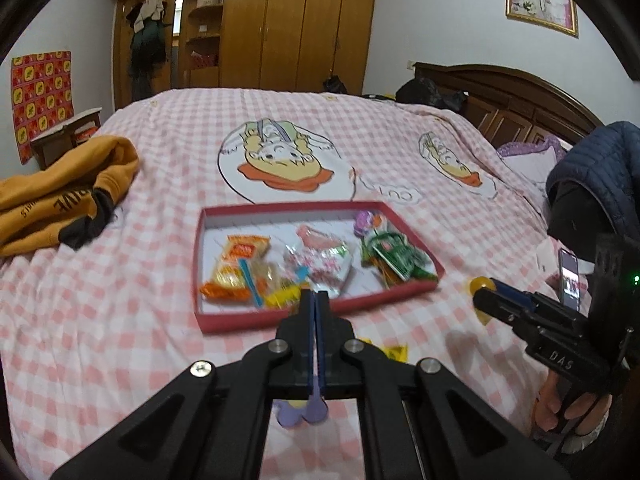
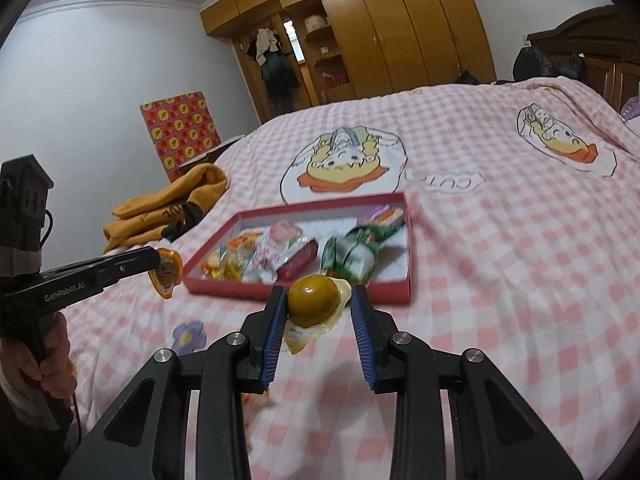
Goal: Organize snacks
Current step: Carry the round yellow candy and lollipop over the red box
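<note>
The snacks lay mostly in a shallow red box (image 1: 320,320) on the bed (image 1: 120,320), with two pieces outside it at the tongs. Nearest the right wrist camera, the right tongs (image 2: 320,312) stood spread, and a clear-wrapped yellow jelly cup (image 2: 314,300) sat between the blue pads (image 2: 362,336), touching the left pad and apart from the right one. The left tongs (image 1: 316,300) were pressed together; in the right wrist view they pinched the edge of an orange snack packet (image 2: 168,274) just short of the box's near left corner. A purple flower print (image 2: 189,335) showed on the pink checked cover between the two tools.

Inside the box, orange and yellow packets (image 1: 240,276) filled the left part, a white and pink bag (image 1: 320,268) the middle, and green wrappers (image 1: 396,260) the right. Nothing stood between either pair of tongs and the box's near rim.

Beyond the box to the left lay a crumpled mustard sweatshirt (image 1: 64,196). Farther back stood a wooden wardrobe (image 1: 300,24) and a dark headboard (image 1: 500,96).
</note>
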